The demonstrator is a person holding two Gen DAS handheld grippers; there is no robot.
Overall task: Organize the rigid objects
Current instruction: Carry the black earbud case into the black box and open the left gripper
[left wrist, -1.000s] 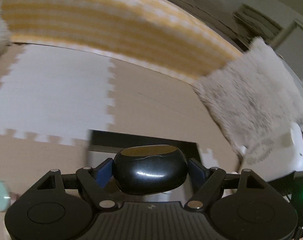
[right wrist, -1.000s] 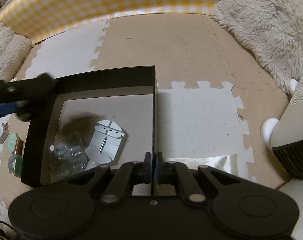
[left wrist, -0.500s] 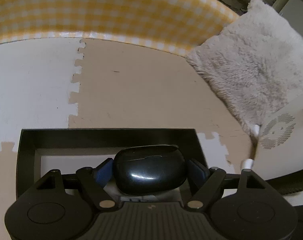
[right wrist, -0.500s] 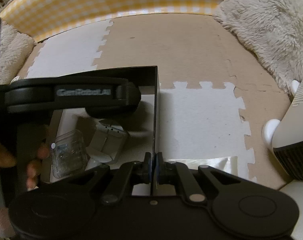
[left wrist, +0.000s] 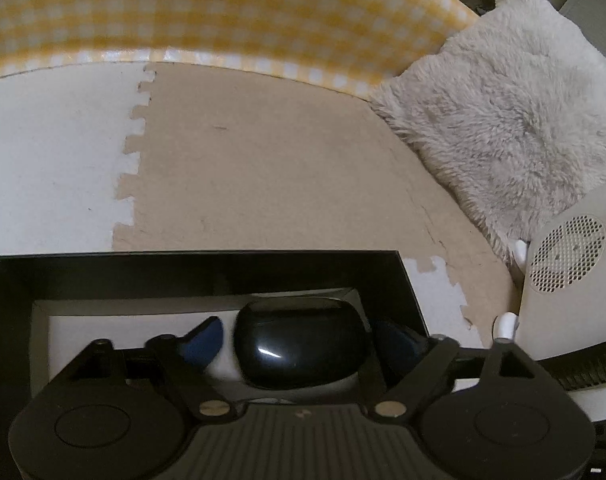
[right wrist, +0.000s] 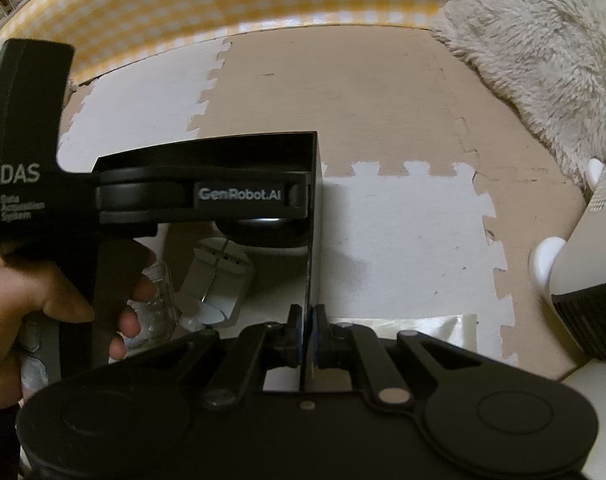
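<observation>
A glossy black oval case point(left wrist: 299, 350) sits low inside the black box point(left wrist: 183, 268), over its pale floor. My left gripper point(left wrist: 299, 336) straddles the case with its jaws opening; a gap shows between each blue pad and the case. In the right wrist view the left gripper's body point(right wrist: 199, 200) hangs over the box, held by a person's hand point(right wrist: 43, 300), with the case point(right wrist: 263, 232) under it. My right gripper point(right wrist: 305, 328) is shut on the box's thin right wall point(right wrist: 315, 208). A clear plastic case point(right wrist: 155, 312) and a white metal piece point(right wrist: 219, 280) also lie in the box.
The box stands on a beige and white foam puzzle mat point(left wrist: 263, 168). A yellow checked barrier point(left wrist: 223, 12) runs along the far side. A fluffy cushion point(left wrist: 503, 120) and a white device with a perforated grille point(left wrist: 567, 260) are at the right. A shiny foil sheet point(right wrist: 403, 324) lies beside the box.
My left gripper came down over the box with the black case, and its pads have now drawn away from the case. The right gripper kept its clamp on the box wall.
</observation>
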